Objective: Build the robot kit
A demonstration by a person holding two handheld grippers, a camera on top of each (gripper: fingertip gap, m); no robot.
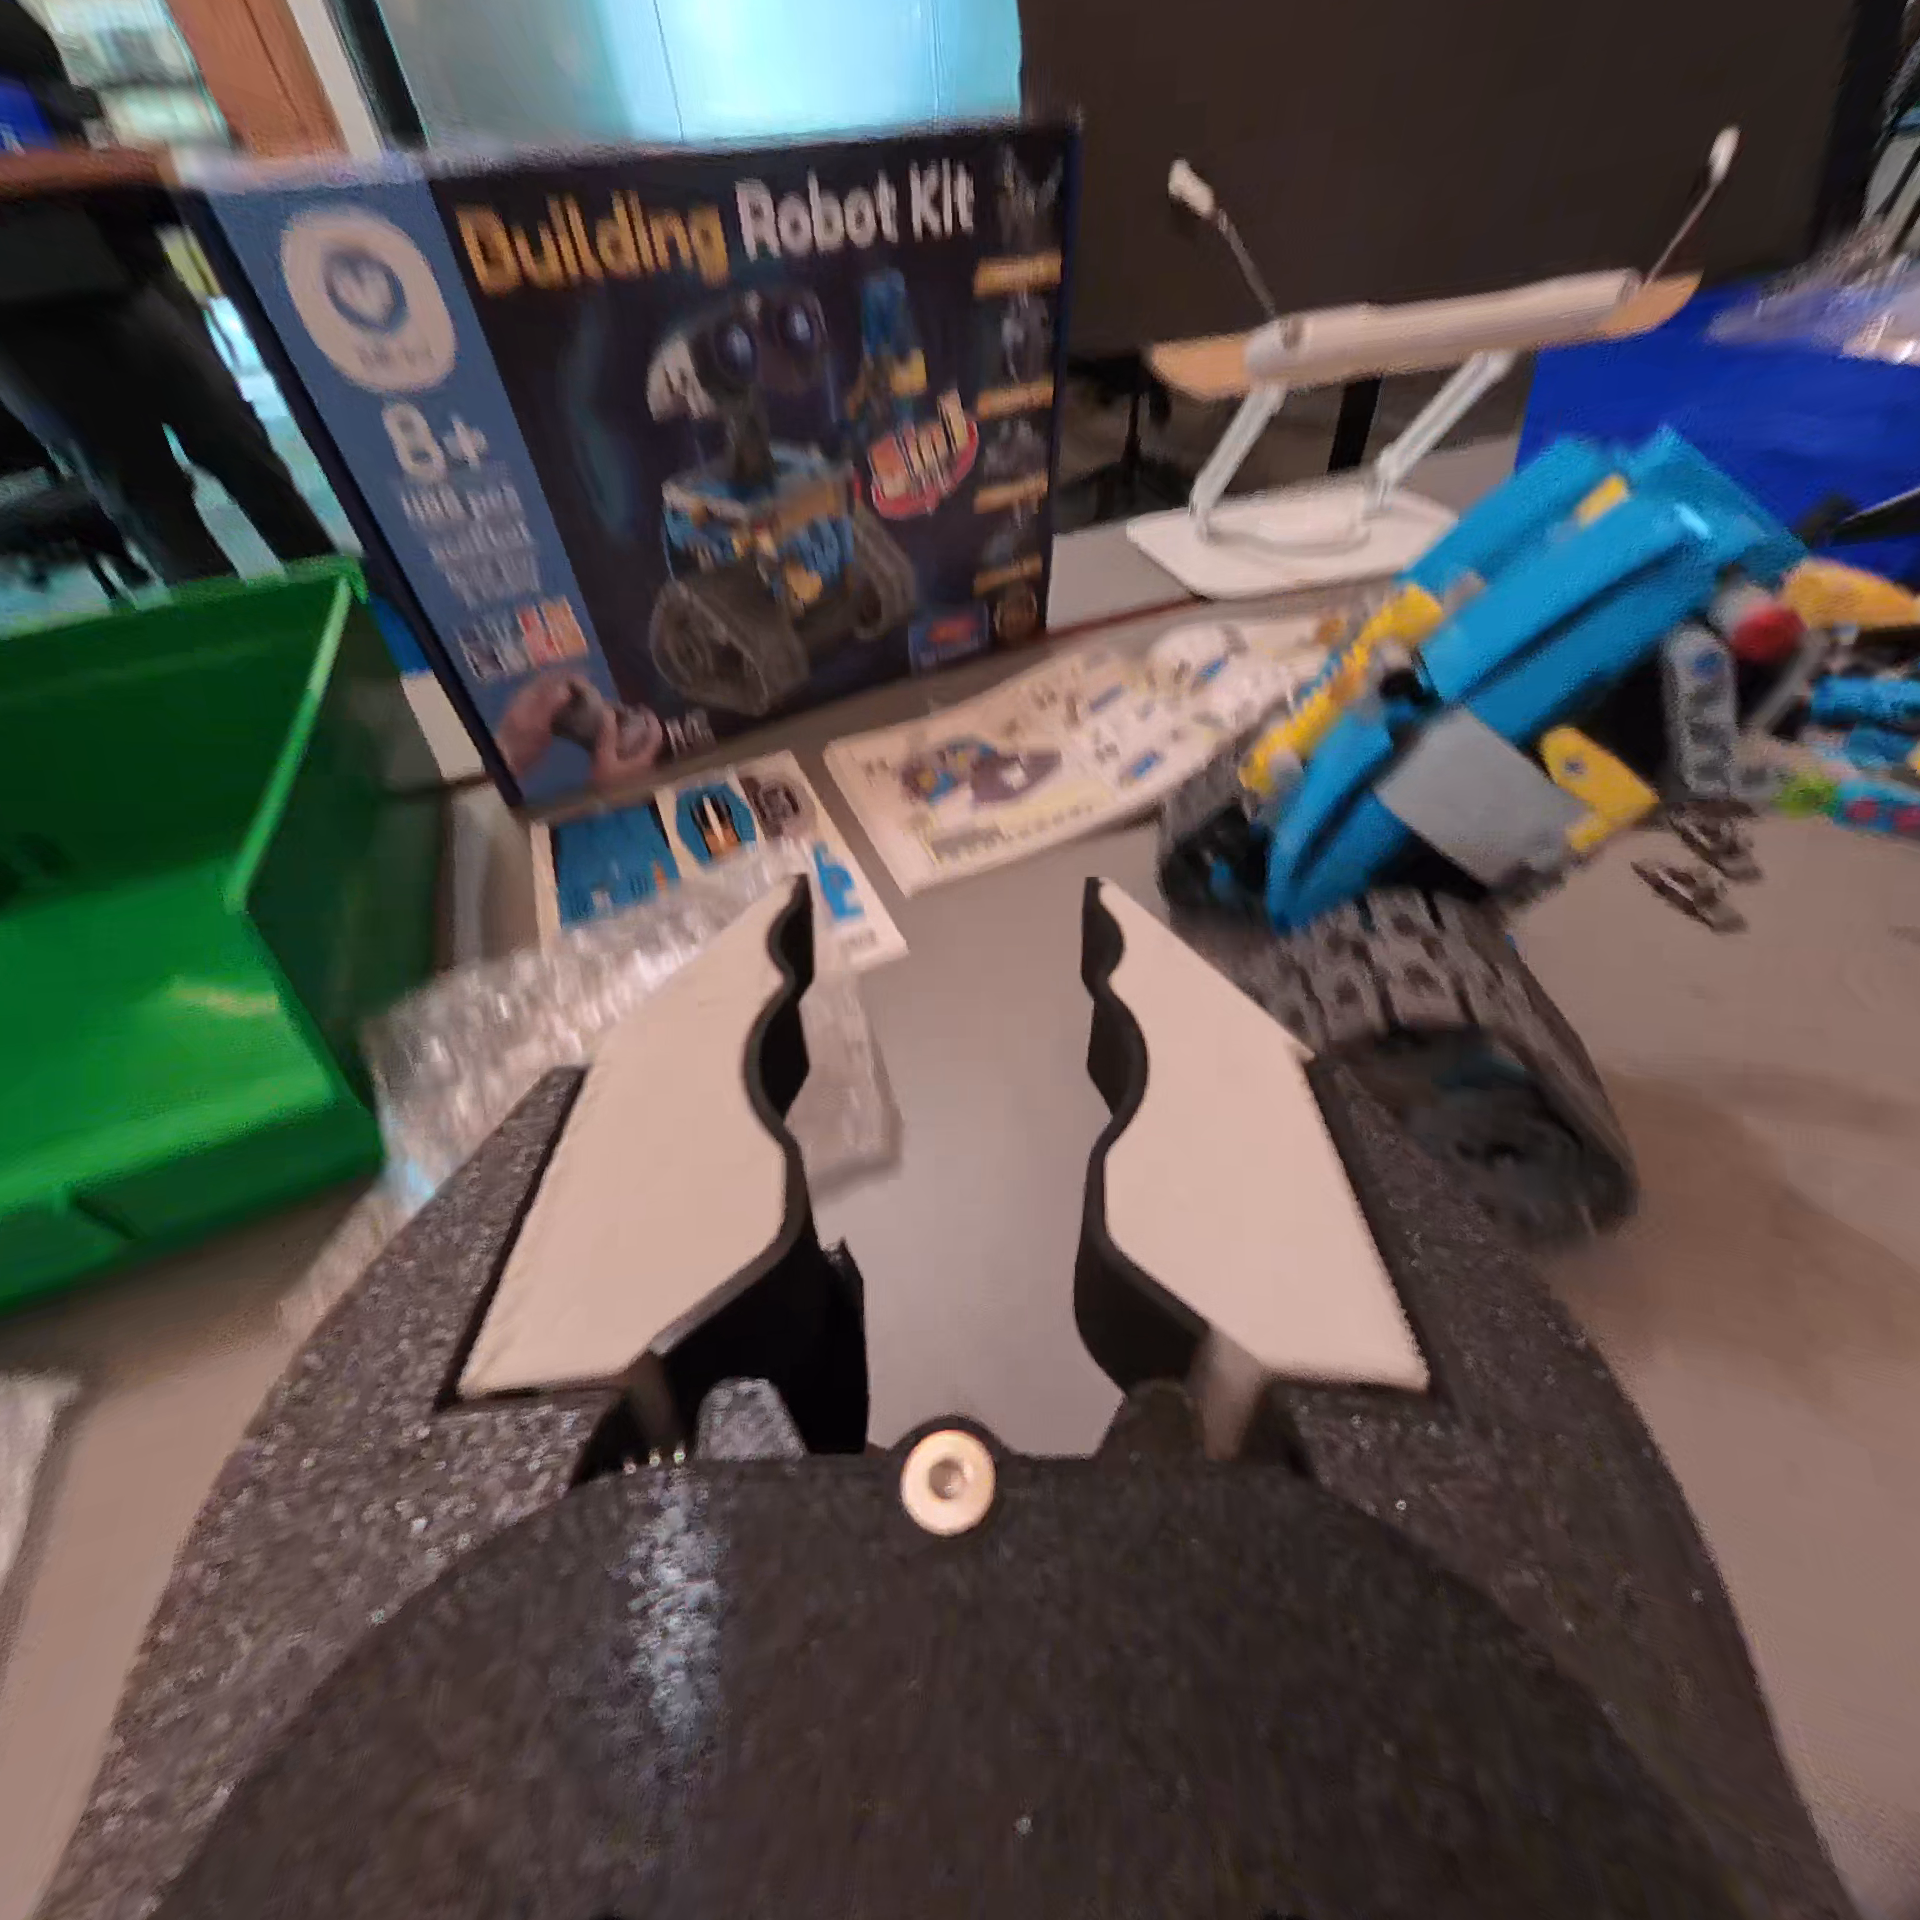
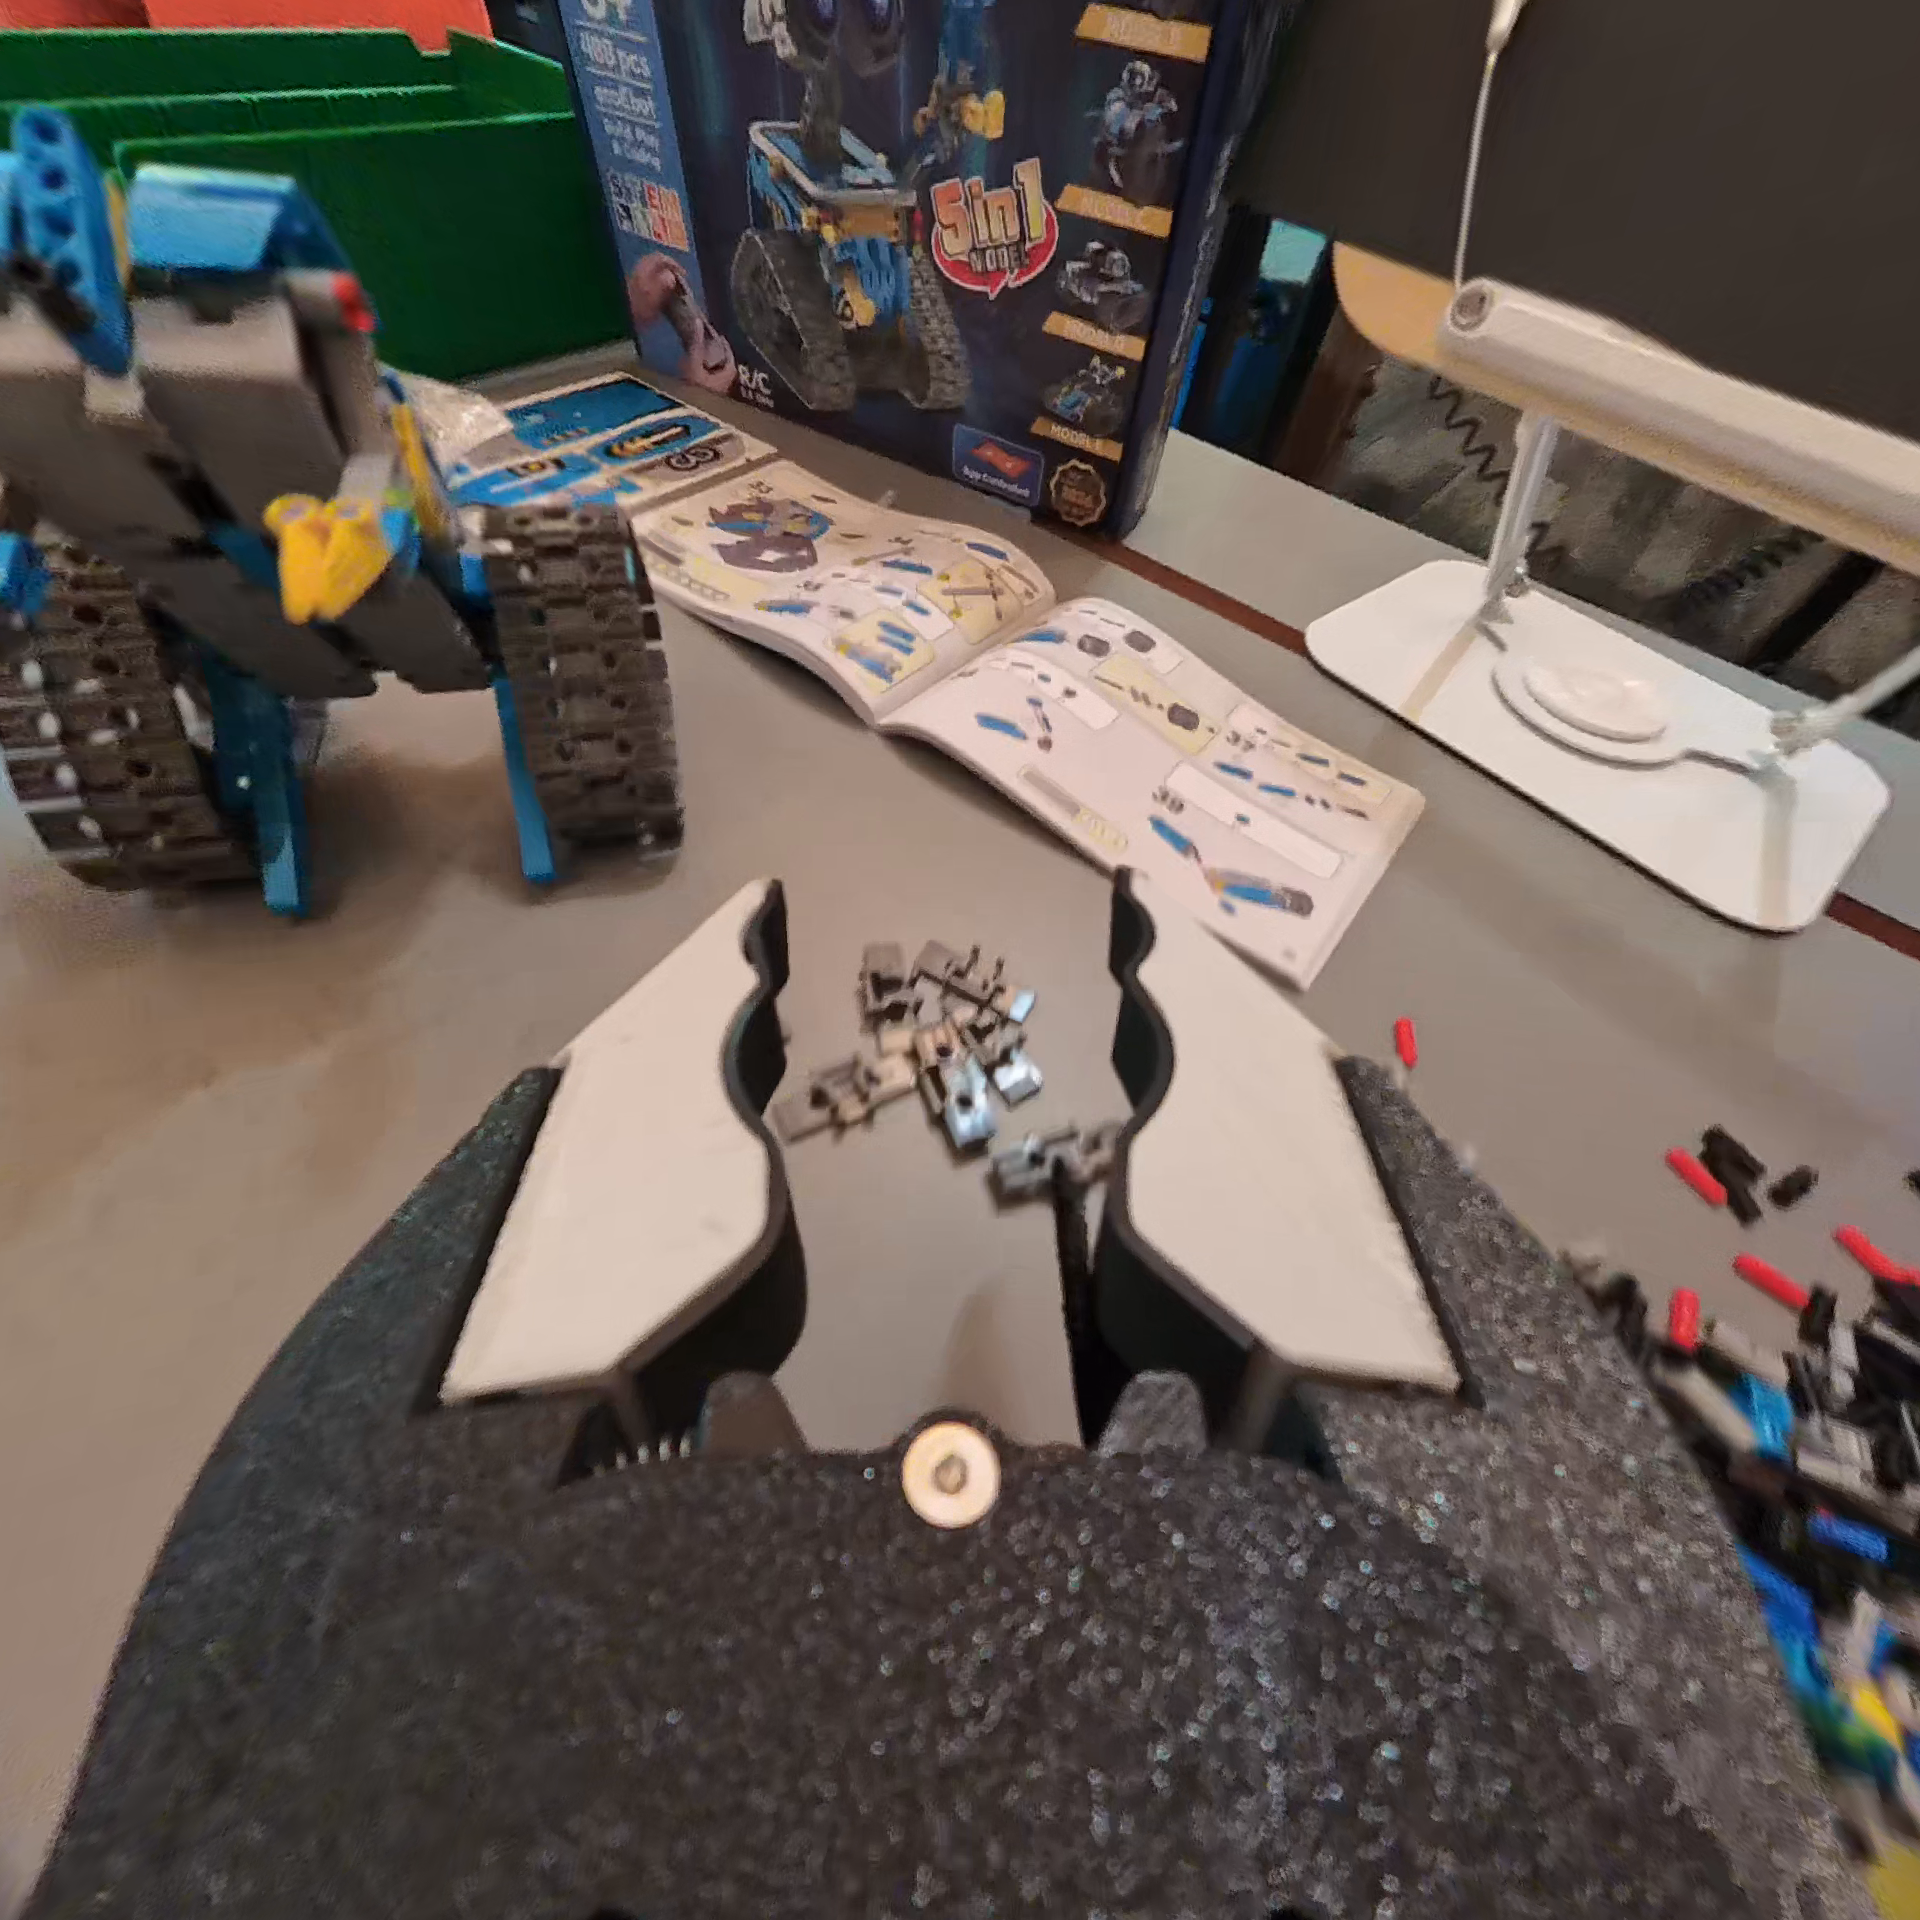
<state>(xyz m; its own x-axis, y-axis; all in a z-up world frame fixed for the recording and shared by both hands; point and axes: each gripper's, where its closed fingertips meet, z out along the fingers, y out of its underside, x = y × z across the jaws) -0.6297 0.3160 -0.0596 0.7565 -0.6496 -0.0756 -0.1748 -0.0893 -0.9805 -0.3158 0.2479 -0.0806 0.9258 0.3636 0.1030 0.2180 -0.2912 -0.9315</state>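
My left gripper [image 1: 945,902] is open and empty above the grey table, with a sticker sheet [image 1: 717,847] and a clear plastic bag [image 1: 582,1029] just ahead of its left finger. A blue, yellow and grey brick-built tracked robot [image 1: 1455,748] leans to its right. My right gripper [image 2: 943,902] is open and empty, with a small heap of grey track links [image 2: 940,1049] lying on the table between its fingers. The same tracked robot [image 2: 281,561] stands to its far left.
A dark blue kit box [image 1: 727,447] stands upright at the back, an open instruction booklet [image 2: 997,717] lies before it. A green bin [image 1: 156,914] sits at the left. A white desk lamp [image 2: 1621,717] stands at the right. Loose red, black and blue parts [image 2: 1787,1351] lie at the right.
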